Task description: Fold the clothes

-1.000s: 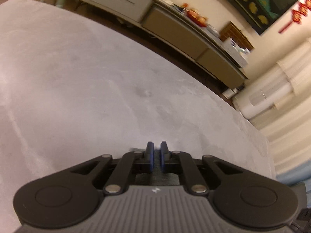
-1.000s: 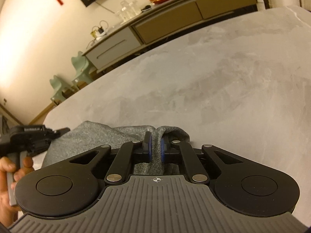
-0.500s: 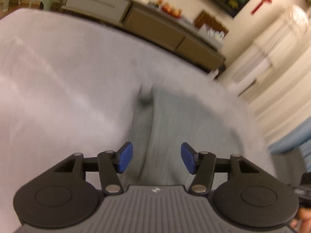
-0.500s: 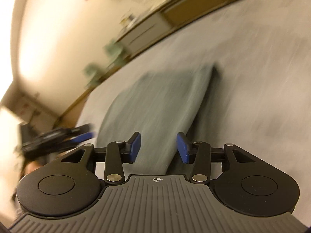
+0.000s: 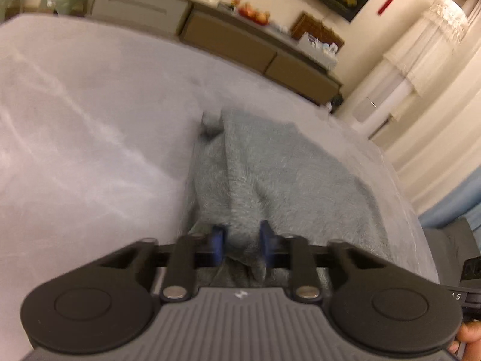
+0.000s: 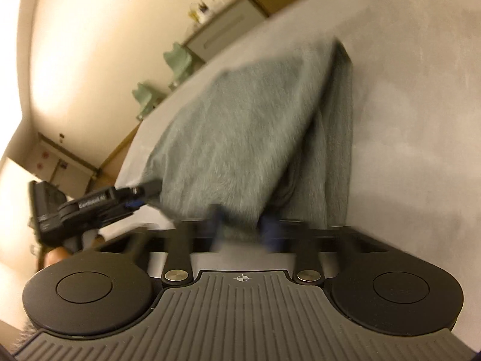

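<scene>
A: Where's the garment?

B: The grey knit garment (image 5: 270,174) lies on the grey bench (image 5: 90,120), reaching toward its right edge in the left wrist view. One folded corner points at the far edge; the near hem is bunched up between both tools.

A: And the jaws?

B: The left gripper (image 5: 242,245) has its blue jaws partly closed, with a ridge of the cloth pinched between them. The right gripper (image 6: 243,228) is blurred, but cloth fills the gap between its jaws too, so it is grasping the same hem further along.

A: Room to move?

B: Plenty of bare bench to the left of the cloth and beyond it. On the right the cloth sits near the bench edge, so there is less room there.

A: Any containers?

B: A long sideboard (image 5: 240,48) stands past the far edge, with glassware and a dish of red fruit (image 5: 251,13) on top; details are too small to tell.

A: Changes?

B: Half a second ago both pairs of jaws were spread wide over flat cloth; now they have narrowed onto it and the hem is lifted
</scene>
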